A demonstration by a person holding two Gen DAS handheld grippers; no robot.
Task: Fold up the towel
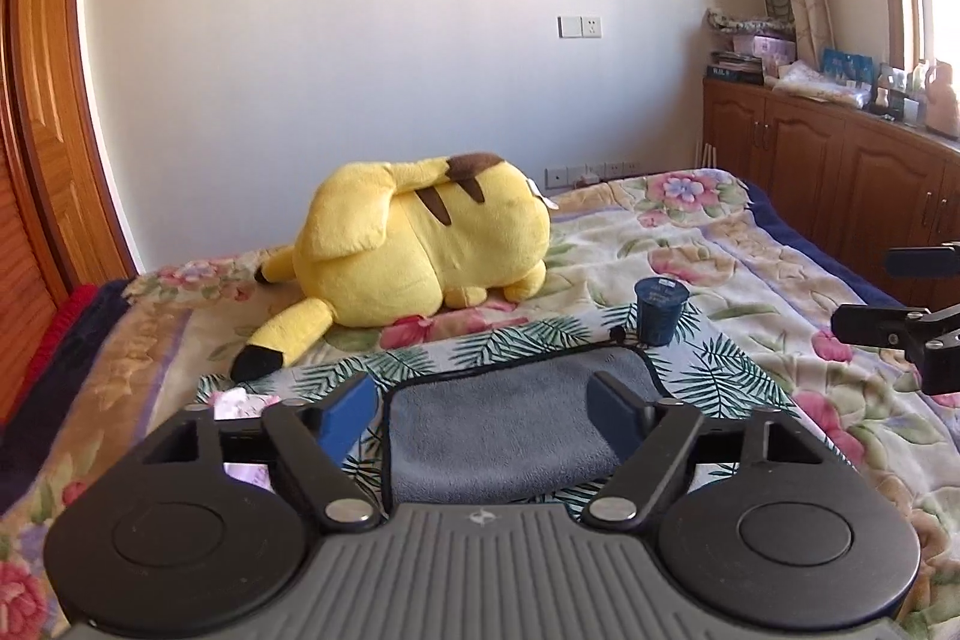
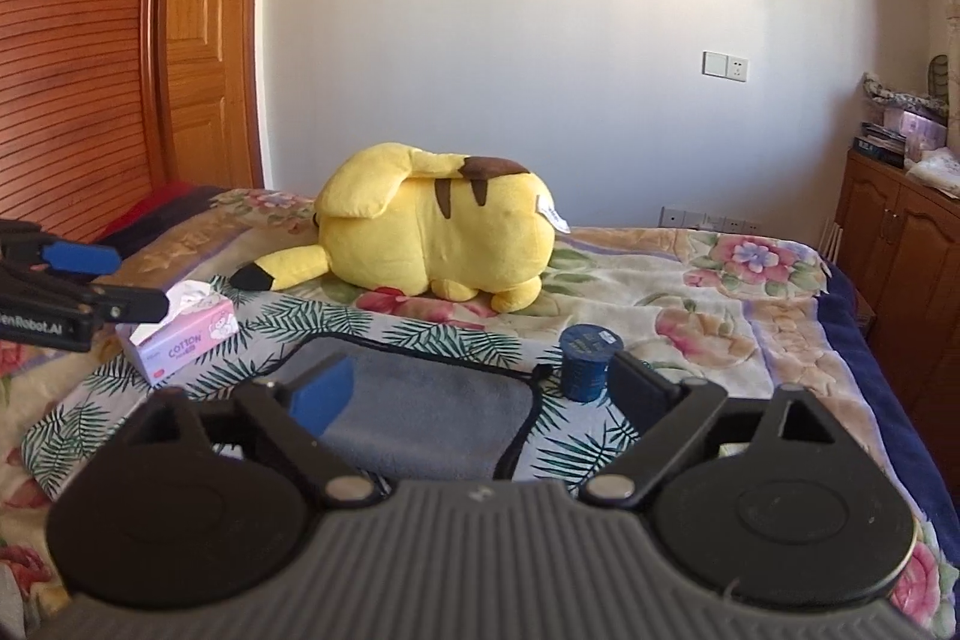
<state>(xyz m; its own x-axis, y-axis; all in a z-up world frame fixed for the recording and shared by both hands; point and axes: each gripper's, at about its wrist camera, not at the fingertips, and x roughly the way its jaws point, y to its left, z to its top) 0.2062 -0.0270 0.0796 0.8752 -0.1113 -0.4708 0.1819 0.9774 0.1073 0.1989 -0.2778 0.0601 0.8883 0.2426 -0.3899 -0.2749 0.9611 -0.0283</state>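
Our left hand-held gripper (image 1: 486, 415) hangs over the near part of the bed with its fingers spread wide apart and nothing between them; the blue pad (image 1: 348, 415) on one finger faces inward. Our right hand-held gripper (image 2: 480, 394) is likewise wide apart and carries nothing, and it shows at the right edge of the left wrist view (image 1: 900, 304), again with a gap between its fingers.

The grey towel (image 1: 510, 424) lies flat in front of both grippers, spread on a leaf-print cloth (image 1: 714, 376) that covers part of the floral blanket (image 1: 690, 244) on the bed. Its dark piped edge runs round the rounded far corners. Neither gripper touches it as far as we can see.

Just beside the towel's far right corner stands a small dark blue cup (image 2: 585, 361), upright on the leaf-print cloth. A pink tissue box (image 2: 186, 334) sits near the towel's left side, with a tissue poking up. Behind them a yellow plush toy (image 1: 420, 244) lies on its side, well apart from the towel. Wooden cabinets (image 1: 828, 160) stand along the right.
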